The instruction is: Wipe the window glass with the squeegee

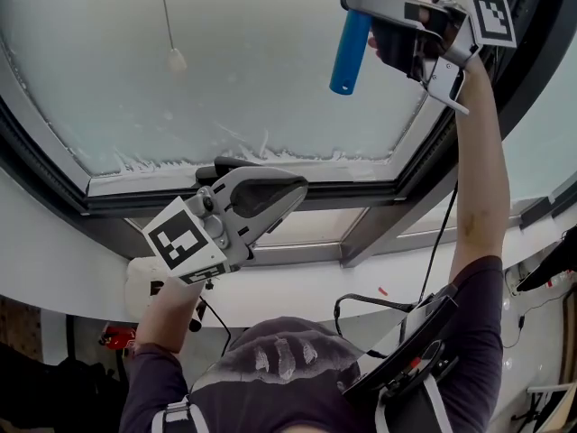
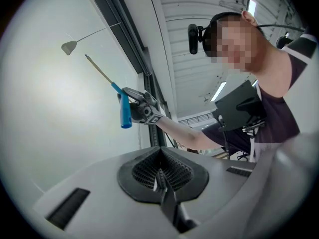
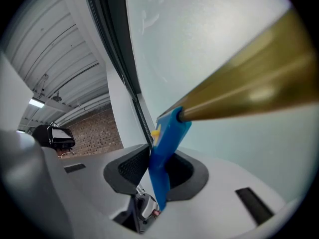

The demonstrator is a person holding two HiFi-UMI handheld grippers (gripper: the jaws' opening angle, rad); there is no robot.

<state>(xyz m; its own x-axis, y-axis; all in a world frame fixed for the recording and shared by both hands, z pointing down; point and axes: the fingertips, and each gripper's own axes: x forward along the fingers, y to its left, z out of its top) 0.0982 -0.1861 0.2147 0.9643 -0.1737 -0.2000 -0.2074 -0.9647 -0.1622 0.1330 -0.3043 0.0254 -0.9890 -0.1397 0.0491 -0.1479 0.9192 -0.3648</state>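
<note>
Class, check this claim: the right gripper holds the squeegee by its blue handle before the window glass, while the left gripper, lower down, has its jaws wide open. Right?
One error: the left gripper has its jaws shut and empty, as the left gripper view shows. The right gripper does hold the squeegee by its blue handle before the window glass.

squeegee [image 1: 350, 48] look: blue plastic handle with a small yellow part near its top, where a brass-coloured rod [image 3: 249, 81] runs out.
squeegee grip: handle clamped between the jaws of the right claw [image 3: 158, 171].
squeegee pose: in the head view the handle's free end hangs below the claw; the blade is out of view.
window glass [image 1: 252, 52]: pale, frosted-looking pane just ahead of the claw, with white streaks along its lower edge, well below it.
</note>
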